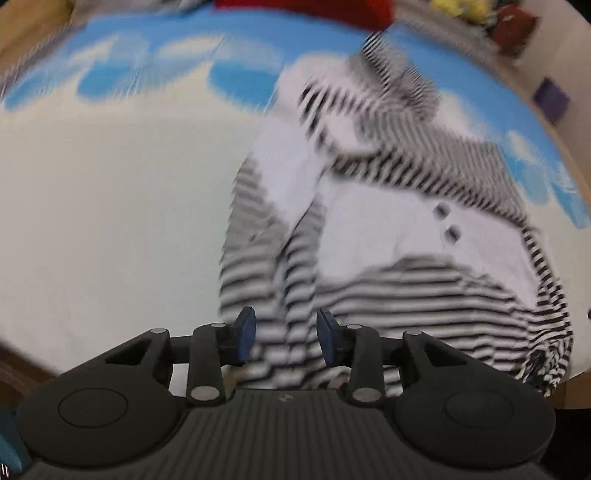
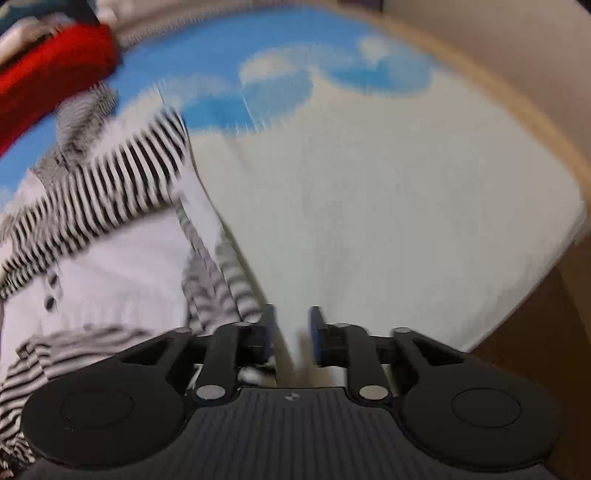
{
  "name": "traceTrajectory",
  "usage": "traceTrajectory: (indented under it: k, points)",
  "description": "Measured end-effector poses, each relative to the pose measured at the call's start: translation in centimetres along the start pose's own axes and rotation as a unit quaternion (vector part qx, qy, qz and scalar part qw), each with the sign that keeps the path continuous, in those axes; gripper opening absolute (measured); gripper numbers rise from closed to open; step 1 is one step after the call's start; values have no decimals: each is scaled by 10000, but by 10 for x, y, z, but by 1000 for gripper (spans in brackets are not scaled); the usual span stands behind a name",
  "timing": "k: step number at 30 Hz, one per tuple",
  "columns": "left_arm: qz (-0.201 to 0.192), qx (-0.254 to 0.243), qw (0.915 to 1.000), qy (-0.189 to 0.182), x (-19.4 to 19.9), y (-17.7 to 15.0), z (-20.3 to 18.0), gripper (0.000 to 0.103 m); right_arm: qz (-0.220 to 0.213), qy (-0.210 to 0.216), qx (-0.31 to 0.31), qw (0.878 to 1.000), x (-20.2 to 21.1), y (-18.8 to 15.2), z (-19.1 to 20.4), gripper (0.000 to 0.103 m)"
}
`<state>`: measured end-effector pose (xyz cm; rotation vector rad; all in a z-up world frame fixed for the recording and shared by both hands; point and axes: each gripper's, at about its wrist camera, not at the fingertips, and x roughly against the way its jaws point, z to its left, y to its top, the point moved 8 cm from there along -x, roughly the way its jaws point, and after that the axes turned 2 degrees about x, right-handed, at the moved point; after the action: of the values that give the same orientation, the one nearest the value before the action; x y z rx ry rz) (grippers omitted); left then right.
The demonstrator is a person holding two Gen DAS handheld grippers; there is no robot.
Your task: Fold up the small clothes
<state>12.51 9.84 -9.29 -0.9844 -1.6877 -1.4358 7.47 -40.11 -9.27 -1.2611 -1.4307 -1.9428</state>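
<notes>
A small black-and-white striped garment with white panels and dark buttons (image 1: 369, 229) lies crumpled on a blue-and-white cloud-print sheet (image 1: 110, 184). It also shows in the right wrist view (image 2: 110, 229) at the left. My left gripper (image 1: 286, 338) is open, its blue pads (image 1: 245, 334) either side of a striped fold at the garment's near edge. My right gripper (image 2: 291, 332) is open over the white sheet (image 2: 369, 221), just right of the garment's striped edge. Both views are motion-blurred.
A red cloth (image 2: 51, 70) lies at the far side of the sheet, also in the left wrist view (image 1: 314, 9). Yellow and dark red items (image 1: 480, 14) sit at the far right. A wooden edge (image 2: 517, 110) borders the sheet.
</notes>
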Motion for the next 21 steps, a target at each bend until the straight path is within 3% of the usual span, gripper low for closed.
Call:
traceTrajectory:
  k: [2, 5, 7, 9, 11, 14, 18, 20, 21]
  points:
    - [0, -218, 9996, -164, -3, 1, -15, 40, -155, 355, 149, 9991, 5, 1, 10, 44]
    - [474, -457, 9977, -182, -24, -13, -27, 40, 362, 897, 537, 9939, -8, -16, 31, 50]
    - [894, -676, 9934, 228, -44, -24, -25, 40, 832, 779, 872, 9897, -24, -33, 37, 50]
    - [1175, -851, 9868, 714, -59, -32, -17, 39, 1275, 342, 1170, 9843, -41, -51, 34, 51]
    - [1198, -915, 9854, 792, -62, -31, -17, 39, 1532, 151, 1166, 9812, -51, -60, 30, 52]
    - [919, -1015, 9874, 795, -53, -23, -24, 39, 1282, 186, 1112, 9853, -45, -51, 34, 52]
    - [462, -823, 9952, 275, -36, -10, -37, 42, 601, 382, 1002, 9924, -27, -28, 40, 52]
    - [575, -794, 9946, 329, -42, -14, -41, 45, 341, 442, 929, 9941, -20, -20, 43, 52]
    - [849, -741, 9928, 405, -53, -20, -38, 45, 256, 451, 929, 9943, -16, -16, 44, 52]
